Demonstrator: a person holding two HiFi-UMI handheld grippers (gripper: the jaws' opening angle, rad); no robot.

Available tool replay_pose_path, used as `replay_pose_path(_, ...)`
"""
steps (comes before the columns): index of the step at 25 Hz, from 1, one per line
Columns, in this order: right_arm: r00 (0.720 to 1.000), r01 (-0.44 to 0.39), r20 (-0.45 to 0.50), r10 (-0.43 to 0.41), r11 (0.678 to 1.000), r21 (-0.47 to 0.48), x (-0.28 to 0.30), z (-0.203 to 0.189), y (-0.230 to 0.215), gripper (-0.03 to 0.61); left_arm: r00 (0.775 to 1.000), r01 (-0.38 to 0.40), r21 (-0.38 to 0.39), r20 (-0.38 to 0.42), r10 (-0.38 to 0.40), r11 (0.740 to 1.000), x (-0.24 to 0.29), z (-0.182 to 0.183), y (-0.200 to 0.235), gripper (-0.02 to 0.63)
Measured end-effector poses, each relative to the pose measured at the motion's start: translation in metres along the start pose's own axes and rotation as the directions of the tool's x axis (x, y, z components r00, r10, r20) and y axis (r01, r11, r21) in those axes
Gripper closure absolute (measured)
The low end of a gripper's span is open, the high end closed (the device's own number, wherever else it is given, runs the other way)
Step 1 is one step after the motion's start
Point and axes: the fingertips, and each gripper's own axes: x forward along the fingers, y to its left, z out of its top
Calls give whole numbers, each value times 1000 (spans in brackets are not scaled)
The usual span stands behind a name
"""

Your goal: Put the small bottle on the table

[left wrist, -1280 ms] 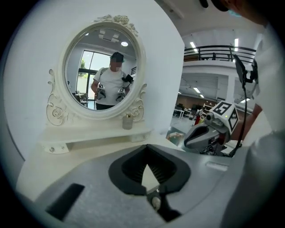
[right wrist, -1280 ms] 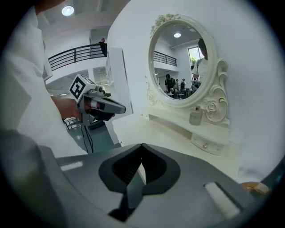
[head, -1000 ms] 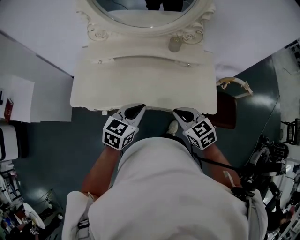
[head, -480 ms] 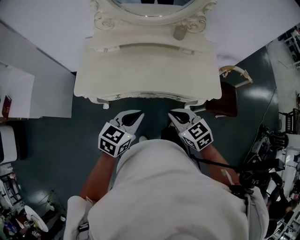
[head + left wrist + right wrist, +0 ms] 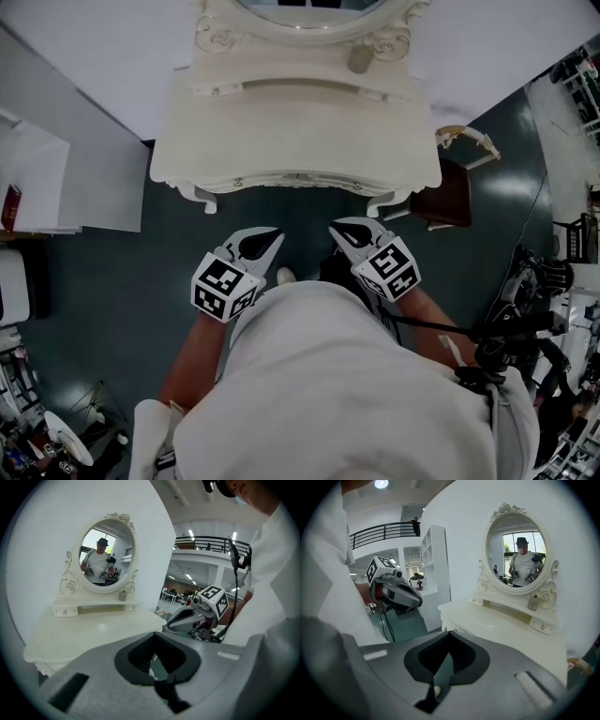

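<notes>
Both grippers are empty and held low, close to the person's body, short of the front edge of the white dressing table (image 5: 300, 131).

1. Left gripper (image 5: 270, 236): the jaws are pressed together with nothing between them. The tips point forward and slightly inward, toward the table front.
2. Right gripper (image 5: 339, 230): the jaws are likewise closed to a thin sliver on nothing. The tips angle inward toward the left gripper.
3. Small bottle (image 5: 359, 59): it stands upright, long axis vertical, on the raised shelf (image 5: 281, 86) at the foot of the oval mirror (image 5: 107, 555). It sits at the shelf's right end, just beside the frame's right scroll.

Controlling relation: the small bottle lies straight ahead of the right gripper and slightly to its right, across the full depth of the tabletop and one level higher. The right gripper is judged the nearer one. Its jaws must be opened before the reach and would likely close across the bottle's sides from the front.
</notes>
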Motion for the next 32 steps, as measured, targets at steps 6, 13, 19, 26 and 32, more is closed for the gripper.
replay_pose_path(6, 1000, -7, -5, 7, 1000, -15, 12, 2, 21, 577, 1000, -3, -7, -3, 3, 1000, -20, -16, 5, 611)
replay_pose_path(13, 1000, -28, -4, 28, 999, -38, 9, -1, 35, 577, 1000, -25, -14, 1, 25, 1000, -29, -25, -3, 611)
replay_pose_path(19, 1000, -24, 1, 24, 999, -32, 4, -3, 40, 577, 1000, -17, -16, -6, 17, 1000, -29, -29, -10, 611)
replay_pose_path(26, 1000, -28, 2, 28, 999, -29, 4, -2, 33, 577, 1000, -18, -18, -18, 17, 1000, -22, -27, -8, 611)
replay_pose_path(32, 1000, -21, -7, 21, 1000, -14, -6, -11, 20, 578, 999, 5, -20, -34, -5, 1000, -3, -24, -16, 611)
